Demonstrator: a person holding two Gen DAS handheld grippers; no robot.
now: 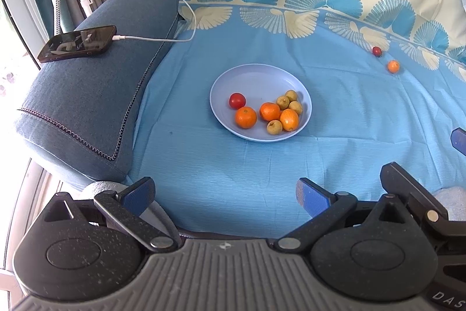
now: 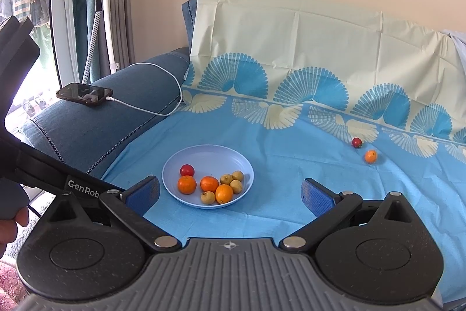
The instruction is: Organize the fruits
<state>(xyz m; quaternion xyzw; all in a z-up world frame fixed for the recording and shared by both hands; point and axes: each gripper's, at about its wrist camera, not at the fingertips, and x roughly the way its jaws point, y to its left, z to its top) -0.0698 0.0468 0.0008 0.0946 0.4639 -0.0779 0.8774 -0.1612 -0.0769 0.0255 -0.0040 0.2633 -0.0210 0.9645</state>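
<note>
Fruit mostly gathered on plate (image 2: pixel 186 156) at centre of blue cloth (image 2: pixel 291 194) — two strays, red tomato (image 2: pixel 356 142) and small orange (image 2: pixel 370 156), lie touching cloth far right, well apart from plate. Right tool (image 2: pixel 230 190) nearer, strays ahead-right of it; both tools wide open, empty. Left tool (image 1: pixel 224 193) faces plate. Writing: "GenRob" on strap, "DAS" partly cut off.

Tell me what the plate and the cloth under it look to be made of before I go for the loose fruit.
The plate looks like pale blue plastic with a matte finish: uniform colour, soft sheen, no glaze glare. It could be melamine. The cloth looks like thin woven fabric or a disposable sheet: sharp fold creases and a fine ribbed texture show, so it may slip or bunch.
</note>
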